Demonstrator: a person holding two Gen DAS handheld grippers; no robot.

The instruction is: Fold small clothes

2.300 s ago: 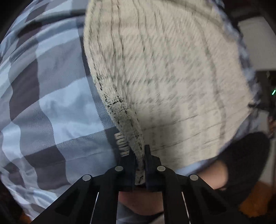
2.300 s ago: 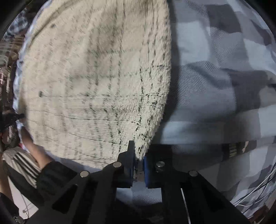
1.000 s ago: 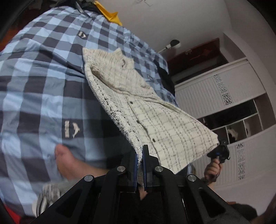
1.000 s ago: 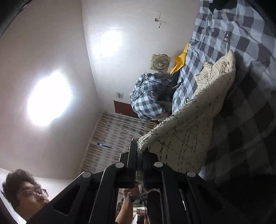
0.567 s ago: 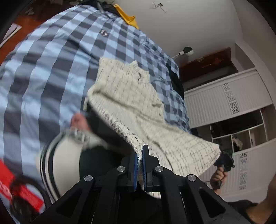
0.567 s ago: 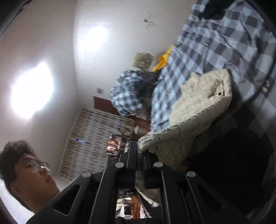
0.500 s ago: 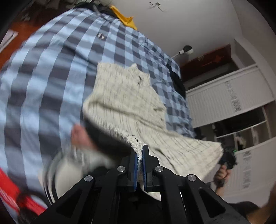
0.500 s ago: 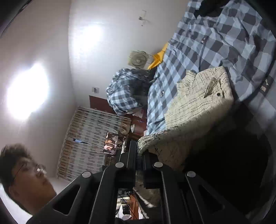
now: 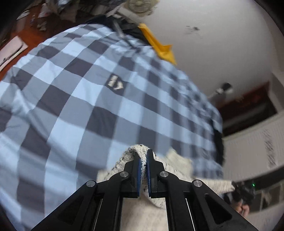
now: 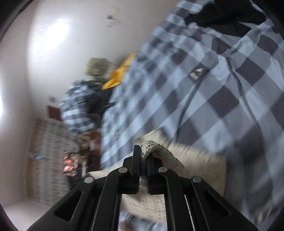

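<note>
A cream knitted garment with dark check lines (image 9: pixel 179 165) hangs low over the blue-and-grey checked bed cover (image 9: pixel 74 106). My left gripper (image 9: pixel 143 156) is shut on one edge of it, the fabric bulging over the fingertips. In the right wrist view my right gripper (image 10: pixel 144 154) is shut on another edge of the cream garment (image 10: pixel 195 160), which drapes down and right of the fingers. In the left wrist view the other gripper and a hand (image 9: pixel 243 207) appear at the far right, with the cloth stretched toward them. Both views are motion-blurred.
A yellow cloth (image 9: pixel 159 48) lies at the bed's far end under a white wall. A black garment (image 10: pixel 223 16) sits on the checked cover (image 10: pixel 221 88). A checked bundle (image 10: pixel 76 110), a fan (image 10: pixel 97 67) and a patterned cabinet (image 10: pixel 48 156) stand left of the bed.
Both grippers have swept forward and down over the bed, still holding the cream garment. The garment, earlier stretched out in front, now sits bunched at the fingertips; the person's face has left the right view.
</note>
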